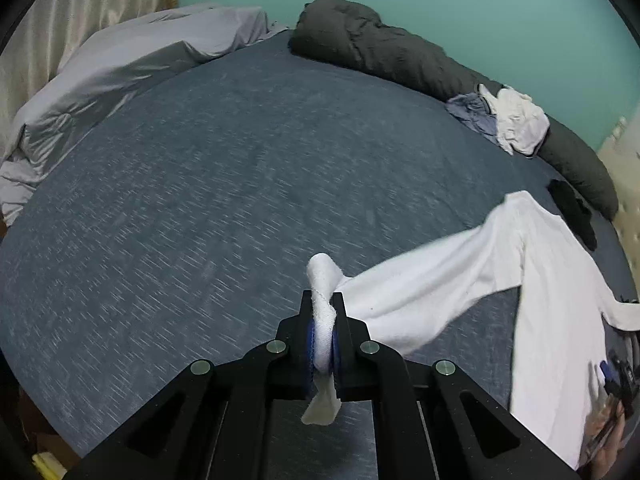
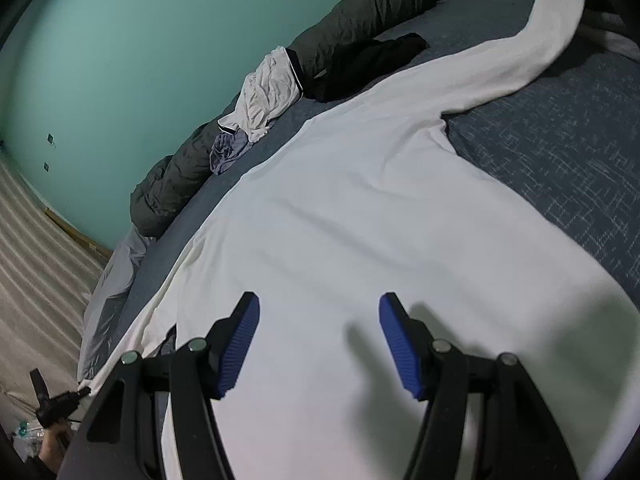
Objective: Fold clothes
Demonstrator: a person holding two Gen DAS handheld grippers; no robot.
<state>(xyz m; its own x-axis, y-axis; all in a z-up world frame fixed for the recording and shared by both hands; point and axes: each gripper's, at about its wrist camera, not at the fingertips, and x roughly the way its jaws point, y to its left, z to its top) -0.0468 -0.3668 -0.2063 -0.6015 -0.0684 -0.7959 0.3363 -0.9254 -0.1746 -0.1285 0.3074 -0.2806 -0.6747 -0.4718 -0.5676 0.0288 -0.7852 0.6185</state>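
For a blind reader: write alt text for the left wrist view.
The left gripper is shut on the sleeve cuff of a white shirt lying on a blue bed. Crumpled clothes lie by a dark duvet.

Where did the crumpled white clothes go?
The crumpled white clothes sit at the bed's far right edge in the left wrist view, against the dark rolled blanket, beside a bluish garment.

- The white shirt [image 2: 360, 208] is soft, matt knit cloth; its cuff [image 1: 322, 280] looks ribbed.
- The bed cover [image 1: 240, 180] is matt blue woven cloth with pale flecks.
- The grey sheet [image 1: 120, 68] has a slight sheen.
- The left gripper [image 1: 322, 304] is matt black plastic with shiny metal pins.
- The right gripper [image 2: 319, 308] carries ridged blue pads [image 2: 240, 344].
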